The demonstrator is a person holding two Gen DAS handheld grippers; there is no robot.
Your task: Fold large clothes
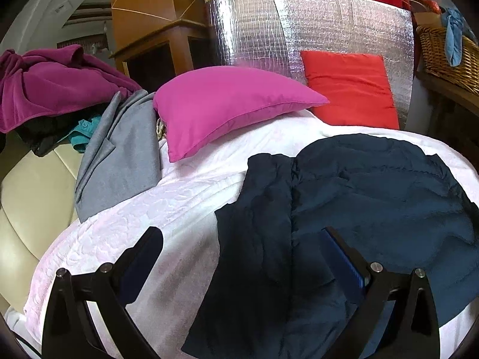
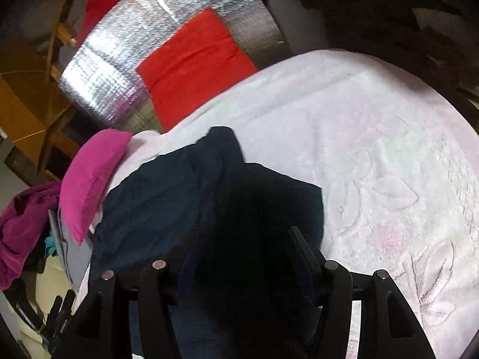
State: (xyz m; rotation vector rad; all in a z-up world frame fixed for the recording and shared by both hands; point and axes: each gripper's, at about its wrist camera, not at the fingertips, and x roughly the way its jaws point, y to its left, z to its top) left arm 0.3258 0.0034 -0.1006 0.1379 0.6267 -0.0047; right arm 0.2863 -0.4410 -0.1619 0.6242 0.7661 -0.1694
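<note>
The navy quilted garment (image 1: pixel 374 191) lies spread on the white bedspread (image 1: pixel 185 203), just in front of the red cushion (image 1: pixel 350 89) and beside the pink cushion (image 1: pixel 221 104). It looks soft, puffy and light, likely slippery, so a pinch at a hem or seam edge should hold best. The left gripper (image 1: pixel 242 239) hangs over its near edge with jaws wide; the right gripper (image 2: pixel 239 242) hovers over it, jaws apart, holding nothing. One navy garment, two cushions, one grey garment (image 1: pixel 119 155)
</note>
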